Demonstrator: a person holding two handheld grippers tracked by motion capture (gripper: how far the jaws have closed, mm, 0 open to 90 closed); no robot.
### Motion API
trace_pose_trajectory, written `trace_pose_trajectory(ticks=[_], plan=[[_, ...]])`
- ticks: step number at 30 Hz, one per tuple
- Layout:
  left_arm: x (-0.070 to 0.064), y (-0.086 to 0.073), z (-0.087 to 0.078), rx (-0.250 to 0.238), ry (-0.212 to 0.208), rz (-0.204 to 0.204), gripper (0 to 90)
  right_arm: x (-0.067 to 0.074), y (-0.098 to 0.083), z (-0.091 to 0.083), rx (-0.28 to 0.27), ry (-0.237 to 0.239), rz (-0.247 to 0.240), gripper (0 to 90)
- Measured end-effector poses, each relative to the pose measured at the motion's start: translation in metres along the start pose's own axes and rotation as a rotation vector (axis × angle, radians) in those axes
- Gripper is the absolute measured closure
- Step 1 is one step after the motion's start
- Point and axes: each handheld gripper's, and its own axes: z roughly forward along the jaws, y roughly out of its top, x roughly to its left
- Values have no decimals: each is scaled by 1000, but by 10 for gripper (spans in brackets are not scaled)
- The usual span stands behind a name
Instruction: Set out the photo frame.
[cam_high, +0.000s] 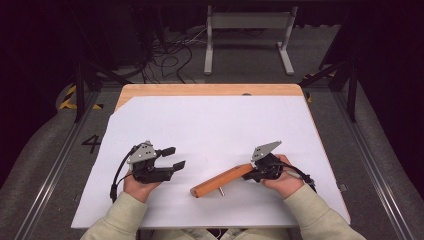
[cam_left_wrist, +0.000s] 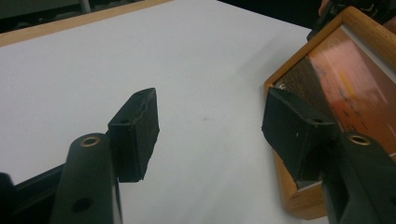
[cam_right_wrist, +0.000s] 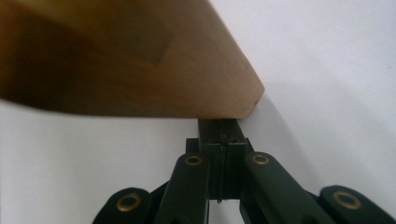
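Left tongs (cam_high: 172, 158): jaws wide apart, nothing between them, just above the white sheet (cam_high: 210, 125) at the left.
Right tongs (cam_high: 252, 172): jaws pressed together on the edge of the wooden frame (cam_high: 220, 181).
Wooden frame: tilted, one end lifted by the right tongs, the other end low near the front of the worktop (cam_high: 210, 90).
Frame face: seen from the left gripper view (cam_left_wrist: 345, 84), reddish-brown picture inside.

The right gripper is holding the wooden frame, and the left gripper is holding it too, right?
Not quite. The right gripper holds the wooden frame, but the left gripper holds nothing: in the left gripper view its jaws stand open beside the frame.
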Motion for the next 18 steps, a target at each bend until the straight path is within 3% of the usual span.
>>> trace_pose_trajectory(ticks=[18], plan=[[1, -1, -2, 0, 12, -1, 365, -18, 31, 21, -85, -55, 55, 900]])
